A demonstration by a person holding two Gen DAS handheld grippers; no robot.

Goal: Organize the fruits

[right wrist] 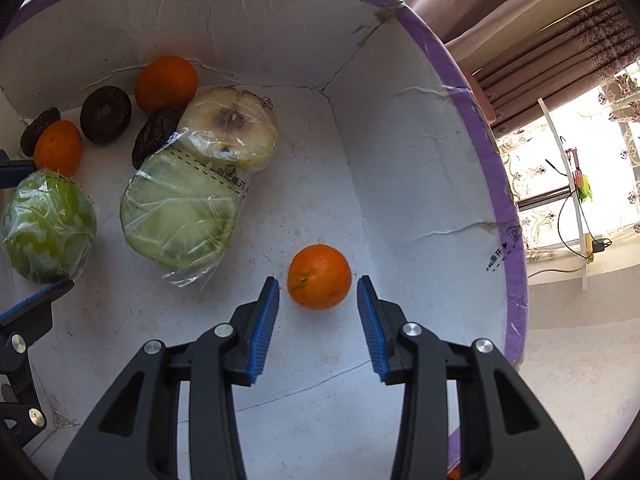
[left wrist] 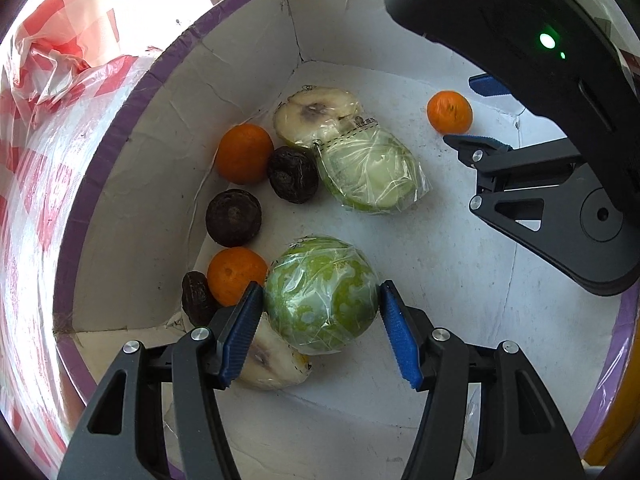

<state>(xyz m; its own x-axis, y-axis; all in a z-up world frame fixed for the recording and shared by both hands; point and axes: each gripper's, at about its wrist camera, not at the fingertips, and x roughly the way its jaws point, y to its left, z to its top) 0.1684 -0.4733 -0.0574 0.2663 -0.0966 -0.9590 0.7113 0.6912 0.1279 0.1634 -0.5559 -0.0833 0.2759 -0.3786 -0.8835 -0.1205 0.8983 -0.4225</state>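
A: Left wrist view is showing the left gripper (left wrist: 320,320) pointing down into a white box (left wrist: 420,240) with a purple rim. Its blue pads are sitting on either side of a green wrapped fruit (left wrist: 320,294). Both pads are looking as if they are touching the wrap, so it is gripping it, jaws partly open around that wide fruit.

B: What is crowding it?

A: At nine o'clock of the green fruit an orange (left wrist: 236,276) is lying just beside the left pad, with a dark fruit (left wrist: 196,298) beyond it by the wall. A pale cut fruit in wrap (left wrist: 272,360) is lying under the left finger at seven o'clock. At twelve o'clock another wrapped pair of halves (left wrist: 360,160) is lying near, with an orange (left wrist: 244,154) and two dark fruits (left wrist: 234,218) toward ten o'clock. Open floor is lying from two to five o'clock.

B: And the right gripper (right wrist: 318,304)?

A: In the right wrist view it is hanging with jaws apart around a lone orange (right wrist: 319,277), gaps showing on both sides, so it is holding nothing. The box wall is standing at three o'clock, well apart; bare floor is spreading toward twelve o'clock. The wrapped halves (right wrist: 180,216) are lying at ten o'clock, clear of the fingers. A curtain (right wrist: 560,40) is hanging outside the rim.
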